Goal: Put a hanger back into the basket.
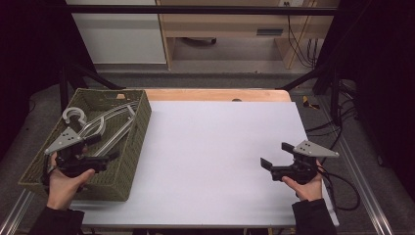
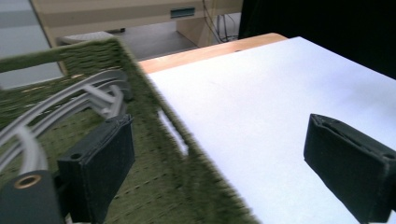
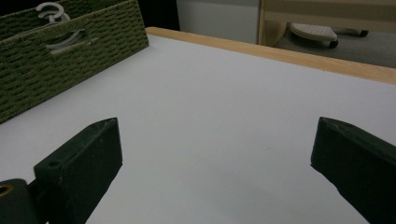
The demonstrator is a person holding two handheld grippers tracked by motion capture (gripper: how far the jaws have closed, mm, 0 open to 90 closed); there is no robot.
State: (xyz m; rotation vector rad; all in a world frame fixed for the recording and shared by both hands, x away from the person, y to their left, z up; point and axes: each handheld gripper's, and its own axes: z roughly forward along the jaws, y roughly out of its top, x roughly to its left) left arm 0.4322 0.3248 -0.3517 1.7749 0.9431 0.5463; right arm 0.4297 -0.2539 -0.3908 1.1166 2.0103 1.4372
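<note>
The left gripper (image 1: 105, 157) hangs over the near end of the green woven basket (image 1: 139, 128), its jaws spread wide and gripping nothing; seen from the left gripper view, one jaw sits inside the basket while the other is outside, so the basket's side wall (image 2: 187, 154) runs right between them. The grey hangers (image 1: 105, 128) lie in a loose stack ahead of this gripper and slightly to its inner-jaw side, with a hook (image 1: 74, 115) sticking up at the far end of the stack. The step in hand looks like picking up one hanger, and as it stands a squeeze would catch the wall, not a hanger. It would be best to shift the gripper fully inside the basket first, then lower it over a single arm of the top hanger (image 2: 70, 100), clamping across the thin bar, not along it. The hangers overlap, so a slow lift would help them untangle. The right gripper (image 1: 276, 159) hovers above the white desk (image 1: 210, 147) well apart from the basket, jaws also spread and empty, and could steady the basket.
</note>
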